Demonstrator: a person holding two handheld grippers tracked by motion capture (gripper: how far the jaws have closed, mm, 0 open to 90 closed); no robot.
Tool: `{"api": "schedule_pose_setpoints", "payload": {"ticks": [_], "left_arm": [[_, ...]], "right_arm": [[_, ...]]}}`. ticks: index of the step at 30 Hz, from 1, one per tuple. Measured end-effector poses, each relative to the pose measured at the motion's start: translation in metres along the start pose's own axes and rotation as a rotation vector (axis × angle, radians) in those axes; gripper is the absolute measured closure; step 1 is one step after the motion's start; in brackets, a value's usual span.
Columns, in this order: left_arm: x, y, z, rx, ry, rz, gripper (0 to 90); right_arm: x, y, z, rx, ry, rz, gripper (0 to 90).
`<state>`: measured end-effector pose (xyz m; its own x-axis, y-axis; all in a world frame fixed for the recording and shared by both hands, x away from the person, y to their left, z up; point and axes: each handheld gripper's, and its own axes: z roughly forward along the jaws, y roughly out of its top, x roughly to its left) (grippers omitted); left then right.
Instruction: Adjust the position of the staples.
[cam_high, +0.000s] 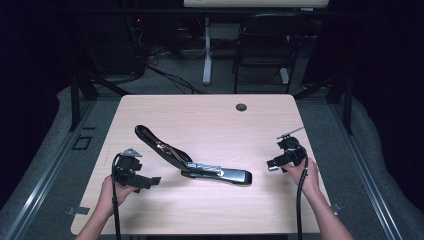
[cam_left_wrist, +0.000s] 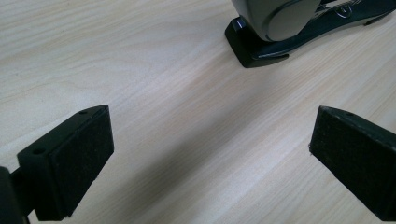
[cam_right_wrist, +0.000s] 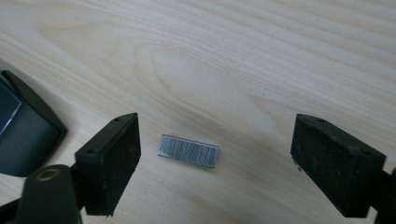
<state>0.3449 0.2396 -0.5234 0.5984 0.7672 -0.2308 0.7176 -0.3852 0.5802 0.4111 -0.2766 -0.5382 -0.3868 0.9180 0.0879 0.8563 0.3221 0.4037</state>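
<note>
Item: small flat silver strip of metal staples (cam_right_wrist: 188, 150), lying on the pale wood-grain table (cam_right_wrist: 261, 56). It sits between the fingers (cam_right_wrist: 112, 163) of your right gripper (cam_right_wrist: 233, 163), nearer the one at the left of the right gripper view and touching neither. Those jaws stand wide apart and hold nothing.

Handling, as judged: light, thin and low to the surface, so the pads have little edge to catch. The strip is probably brittle along its glued joints and may snap or skate on the smooth wood. Take it across its two long sides near the middle, with the pads brought down close to the table.

Item: long black and grey metal stapler (cam_high: 200, 162), swung fully open, its arm raised away from its base. In the left gripper view its grey end (cam_left_wrist: 280, 18) lies ahead of your fingers (cam_left_wrist: 70, 158), well clear of them. Your left gripper (cam_left_wrist: 210, 163) is likewise spread wide and empty.

Handling, as judged: heavy, rigid, smooth-cased; hold the base low to steady it.
</note>
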Motion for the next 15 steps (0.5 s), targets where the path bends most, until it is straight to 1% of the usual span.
{"api": "schedule_pose_setpoints", "payload": {"ticks": [1,3,4,6,9,14,15], "left_arm": [[0.000,0.000,0.000,0.000,0.001,0.001,0.0],[-0.001,0.000,0.000,-0.002,0.002,0.001,0.0],[0.000,0.000,0.000,-0.001,-0.001,0.001,0.0],[0.000,0.000,0.001,0.005,-0.003,0.001,0.0],[-0.001,0.000,0.002,0.012,-0.004,0.000,0.0],[-0.001,0.000,0.002,0.004,-0.001,0.002,0.0],[0.000,0.000,0.002,0.004,-0.001,0.002,0.0]], "right_arm": [[0.001,0.000,0.002,-0.007,0.000,0.009,17.8],[0.002,0.003,0.003,0.015,-0.012,-0.010,20.1],[0.003,0.002,0.005,0.000,-0.015,0.004,20.5],[0.004,0.004,0.006,0.023,-0.027,-0.011,23.0],[0.005,0.005,0.008,0.037,-0.047,-0.020,25.2],[0.007,0.008,0.012,0.044,-0.074,-0.034,29.4],[0.008,0.007,0.013,0.026,-0.077,-0.019,29.9]]}}
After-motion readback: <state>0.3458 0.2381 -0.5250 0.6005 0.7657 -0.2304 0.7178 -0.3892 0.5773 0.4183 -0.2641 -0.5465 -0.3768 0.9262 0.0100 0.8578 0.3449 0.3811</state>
